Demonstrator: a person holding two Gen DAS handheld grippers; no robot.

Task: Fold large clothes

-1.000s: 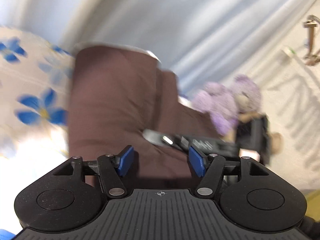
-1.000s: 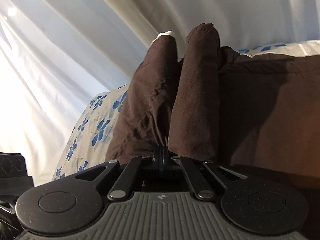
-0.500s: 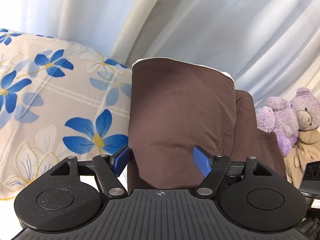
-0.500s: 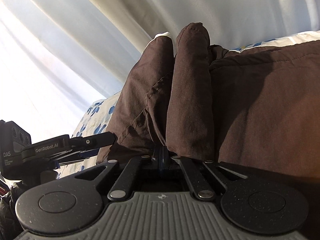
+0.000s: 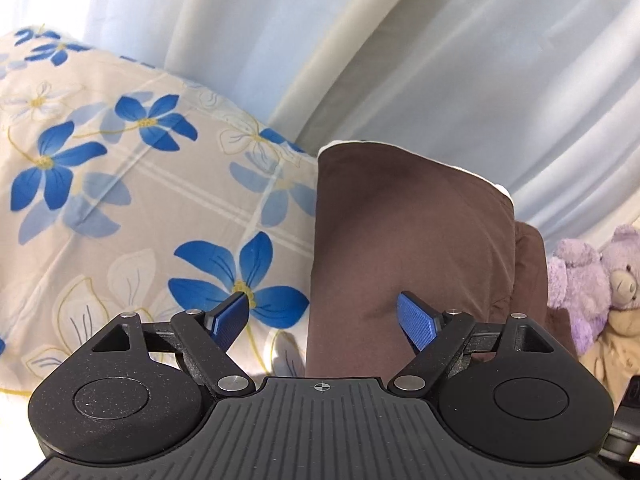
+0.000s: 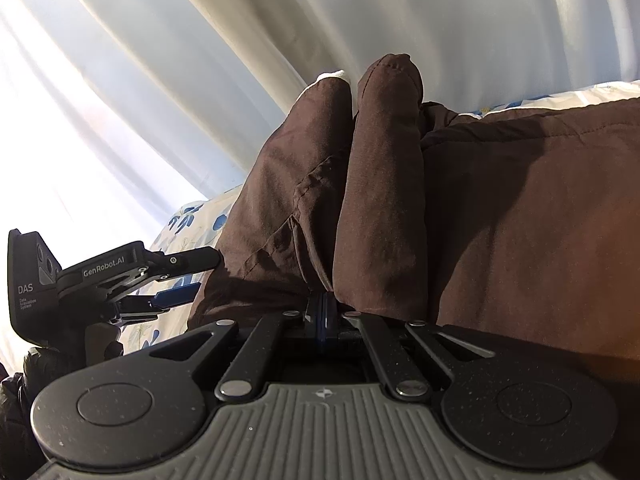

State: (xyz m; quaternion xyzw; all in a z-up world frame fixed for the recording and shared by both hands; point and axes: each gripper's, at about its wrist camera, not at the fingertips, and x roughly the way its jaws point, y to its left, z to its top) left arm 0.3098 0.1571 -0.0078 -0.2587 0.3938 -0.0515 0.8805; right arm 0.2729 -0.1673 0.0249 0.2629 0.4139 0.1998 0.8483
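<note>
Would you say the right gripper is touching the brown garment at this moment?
Touching. The right wrist view shows the right gripper with its blue pads pressed together on a fold of the brown garment, which rises straight out of them.

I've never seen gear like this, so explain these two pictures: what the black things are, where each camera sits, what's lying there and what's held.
No robot: a person holds two handheld gripping tools, each with a camera looking along its blue-padded fingers. The left tool is open, its pads spread at the near end of a brown garment lying on a floral bedsheet, with a purple teddy bear at the right. The right tool is shut on brown fabric, and its camera also catches the left tool from the side. Pale curtains hang behind.
</note>
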